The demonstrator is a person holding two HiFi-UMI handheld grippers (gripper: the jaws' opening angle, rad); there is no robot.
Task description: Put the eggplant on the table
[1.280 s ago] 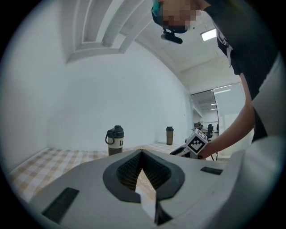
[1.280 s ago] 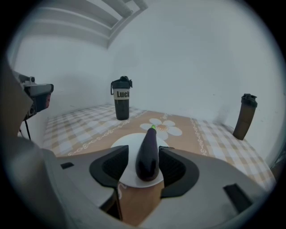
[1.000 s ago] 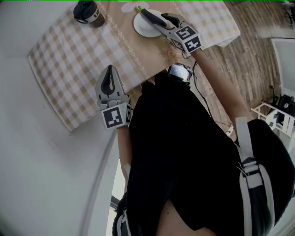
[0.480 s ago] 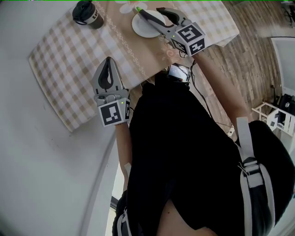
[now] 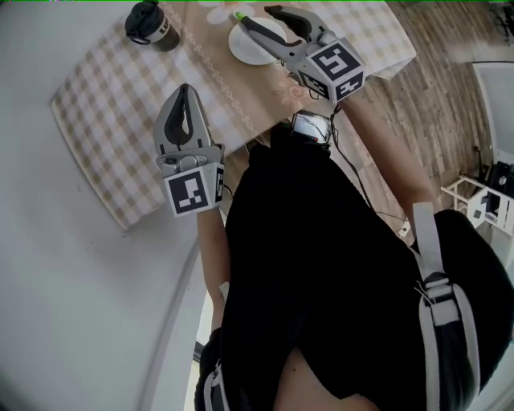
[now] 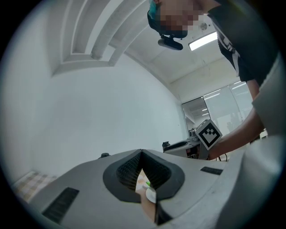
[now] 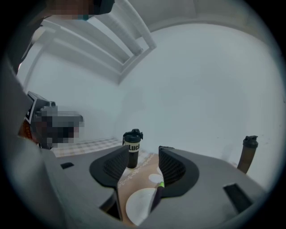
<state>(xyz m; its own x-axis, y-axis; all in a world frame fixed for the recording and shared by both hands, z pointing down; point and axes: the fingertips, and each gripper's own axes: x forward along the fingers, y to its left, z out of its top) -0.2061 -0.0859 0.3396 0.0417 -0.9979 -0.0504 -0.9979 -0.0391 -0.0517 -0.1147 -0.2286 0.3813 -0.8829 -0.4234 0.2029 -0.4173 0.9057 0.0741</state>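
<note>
Right gripper [image 7: 144, 151]: jaws spread, nothing clamped, held above white plate [image 7: 136, 203]. Eggplant [image 7: 161, 185] lies on the plate near its rim, close against one jaw; cannot tell if they touch. Left gripper [image 5: 186, 90]: jaws pressed together, empty, over checked tablecloth [image 5: 112, 96], well apart from plate. Black bottle [image 5: 150, 22] stands upright, also apart from plate.
</note>
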